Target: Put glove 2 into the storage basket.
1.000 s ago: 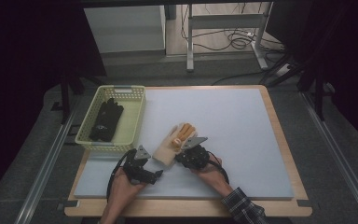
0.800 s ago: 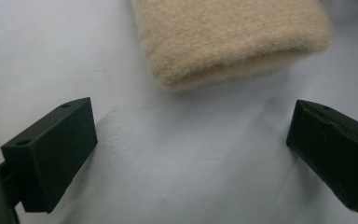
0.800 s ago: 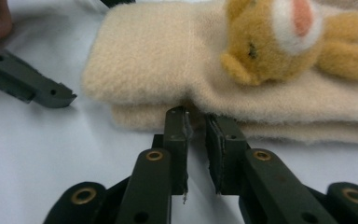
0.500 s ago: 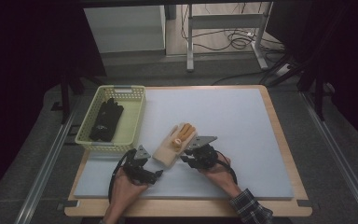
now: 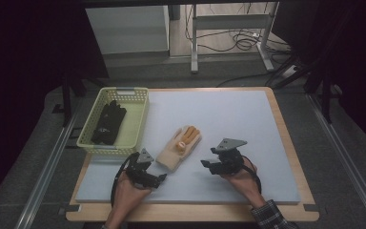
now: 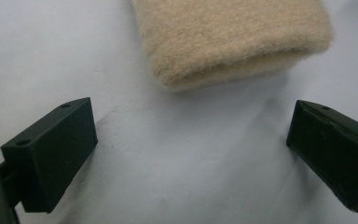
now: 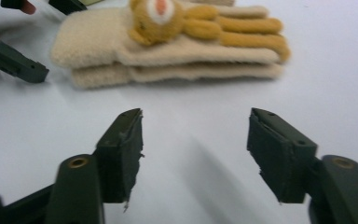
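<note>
A pair of beige fleece gloves (image 5: 180, 147) with an orange bear on top lies stacked on the pale blue mat (image 5: 228, 114). My left gripper (image 5: 160, 178) sits just below the cuff end, open. In the left gripper view the beige cuff (image 6: 233, 37) lies ahead of the spread jaws of the left gripper (image 6: 191, 135), apart from them. My right gripper (image 5: 207, 165) is to the right of the gloves; its jaws have just been opening, with nothing between them. From the right gripper (image 7: 196, 135), the gloves (image 7: 168, 46) lie ahead on the mat.
A yellow-green mesh basket (image 5: 140, 119) stands at the mat's left edge with a black glove (image 5: 108, 123) inside. The mat rests on a wooden board (image 5: 286, 143). Beyond the table are a cabinet and a metal stand with cables.
My right gripper has drawn back to the right, away from the gloves, and its jaws have opened. The gloves stay on the mat. The left gripper has not moved.
</note>
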{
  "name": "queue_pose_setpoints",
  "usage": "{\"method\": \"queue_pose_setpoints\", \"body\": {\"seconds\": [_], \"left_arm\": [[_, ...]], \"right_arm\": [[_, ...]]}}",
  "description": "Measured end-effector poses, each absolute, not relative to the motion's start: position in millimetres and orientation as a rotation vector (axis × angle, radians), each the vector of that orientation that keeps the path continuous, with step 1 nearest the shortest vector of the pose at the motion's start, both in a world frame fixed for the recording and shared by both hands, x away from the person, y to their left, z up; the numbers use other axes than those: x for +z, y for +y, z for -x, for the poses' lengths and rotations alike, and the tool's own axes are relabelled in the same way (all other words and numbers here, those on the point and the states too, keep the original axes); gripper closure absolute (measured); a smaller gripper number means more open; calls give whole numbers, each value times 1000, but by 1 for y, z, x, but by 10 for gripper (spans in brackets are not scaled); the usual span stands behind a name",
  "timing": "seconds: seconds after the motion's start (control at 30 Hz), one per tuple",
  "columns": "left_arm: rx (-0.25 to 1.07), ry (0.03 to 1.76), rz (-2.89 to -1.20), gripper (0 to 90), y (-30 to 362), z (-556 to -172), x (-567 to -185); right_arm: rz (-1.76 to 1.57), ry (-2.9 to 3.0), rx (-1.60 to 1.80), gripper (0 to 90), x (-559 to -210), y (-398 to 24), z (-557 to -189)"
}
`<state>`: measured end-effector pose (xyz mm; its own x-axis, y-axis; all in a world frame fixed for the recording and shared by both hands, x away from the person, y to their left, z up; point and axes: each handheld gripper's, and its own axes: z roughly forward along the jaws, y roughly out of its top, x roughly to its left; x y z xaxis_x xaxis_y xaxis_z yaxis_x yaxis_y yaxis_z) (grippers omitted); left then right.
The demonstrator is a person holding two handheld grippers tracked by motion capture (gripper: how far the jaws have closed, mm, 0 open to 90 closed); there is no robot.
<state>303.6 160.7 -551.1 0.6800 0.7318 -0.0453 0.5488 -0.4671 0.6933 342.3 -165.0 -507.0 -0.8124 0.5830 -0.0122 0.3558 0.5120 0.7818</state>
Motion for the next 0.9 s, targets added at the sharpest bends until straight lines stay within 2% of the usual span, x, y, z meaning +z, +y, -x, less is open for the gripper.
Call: {"method": "queue_pose_setpoints", "body": {"seconds": [0.47,0.9], "left_arm": [[337,980,-2190,17,161,-304,-551],[338,979,-2191,17,161,-303,-551]], "right_arm": [[-920,2440,1112,130,-516,-213,-339],[-960,2447,999,71,-533,-227,-341]]}}
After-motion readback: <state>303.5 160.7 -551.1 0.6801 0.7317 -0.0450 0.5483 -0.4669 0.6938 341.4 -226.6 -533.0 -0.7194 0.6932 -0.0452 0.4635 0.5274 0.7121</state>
